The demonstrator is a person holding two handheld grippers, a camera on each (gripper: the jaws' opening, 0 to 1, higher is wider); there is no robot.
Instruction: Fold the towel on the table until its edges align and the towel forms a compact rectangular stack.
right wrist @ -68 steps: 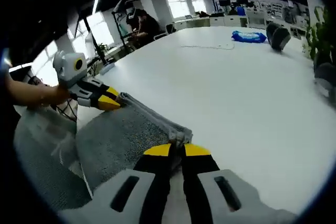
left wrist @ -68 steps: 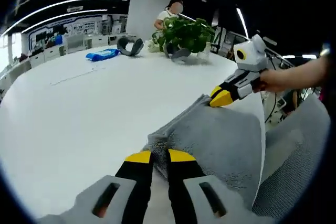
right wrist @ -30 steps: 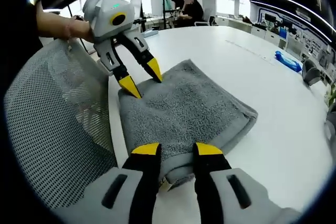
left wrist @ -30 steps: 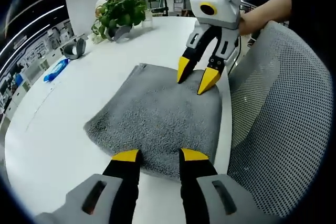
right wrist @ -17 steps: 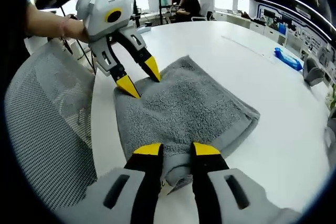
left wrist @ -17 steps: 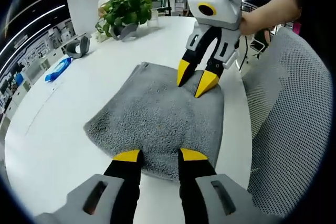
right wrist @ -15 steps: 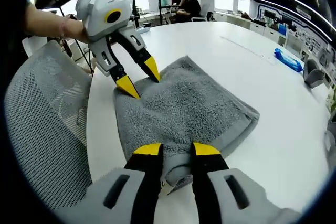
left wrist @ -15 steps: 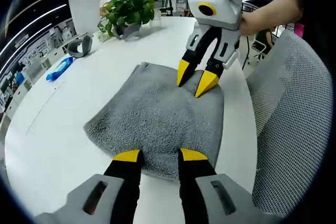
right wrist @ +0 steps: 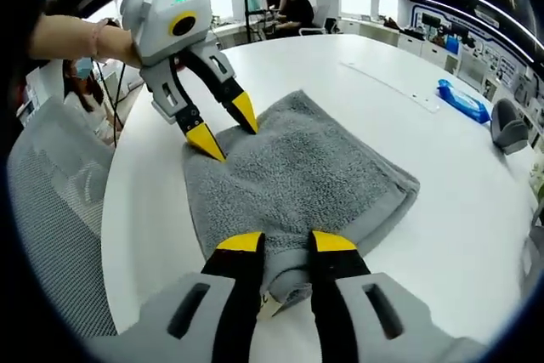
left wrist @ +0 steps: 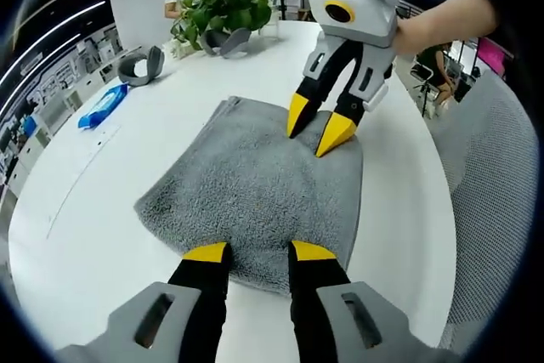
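**A:** Where is the grey towel [left wrist: 255, 189] at this point?

**B:** On the white table [left wrist: 136, 150], near the edge by the mesh chair [left wrist: 497, 235]. It lies folded in a rough rectangle. One short end sits at the left gripper [left wrist: 251, 252], the opposite short end at the right gripper [right wrist: 285, 242].

**A:** State of the jaws?

**B:** Left gripper: jaws apart, tips at the towel's near edge, nothing clamped. Right gripper: jaws apart, straddling a thick folded edge, not closed on it.

**A:** Which relation governs the next move?

**B:** The towel's long axis runs from one gripper to the other. Each gripper stands at its own end. Judged from this, a further fold would carry one end toward the other.

**A:** Anything else on the table?

**B:** A blue packet [left wrist: 102, 106] and a potted plant [left wrist: 223, 8], well apart from the towel.
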